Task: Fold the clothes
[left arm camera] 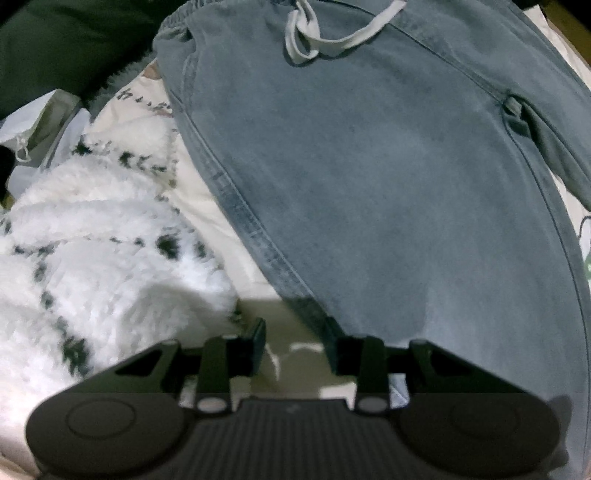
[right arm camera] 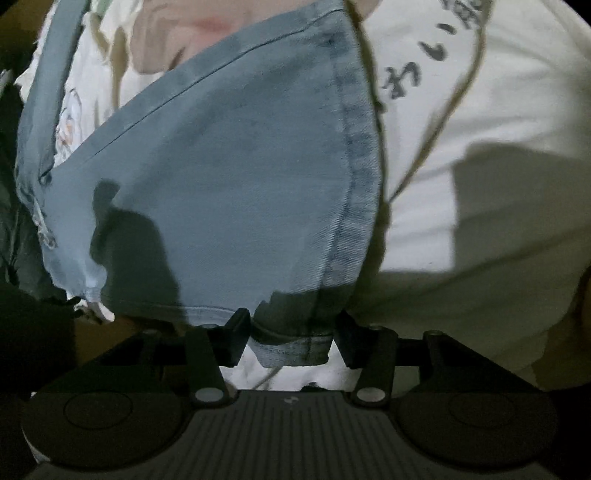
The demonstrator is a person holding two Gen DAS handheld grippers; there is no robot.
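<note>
Jeans (left arm camera: 388, 192) lie spread flat on the pale printed bedsheet (left arm camera: 221, 206), waistband and drawstring (left arm camera: 314, 33) at the far end, one leg running down toward you. Your right gripper (right arm camera: 291, 339) has the hem corner of that leg sitting between its jaws, which stand apart with daylight on both sides of the cloth, so by my read that's a grasp being set up, not yet made. Your left gripper (left arm camera: 295, 345) hangs over bare sheet just beside the jeans' side seam, jaws released and empty, the cloth's edge only brushing past the right finger. Off to the left sits a fluffy white garment with dark flecks (left arm camera: 92, 258), waiting, and something dark green (left arm camera: 66, 48) beyond it. Looks like the opening step of the fold: next you'd want to pinch that hem firmly on the right, slide the left onto the seam edge, then carry the leg up toward the waistband.
</note>
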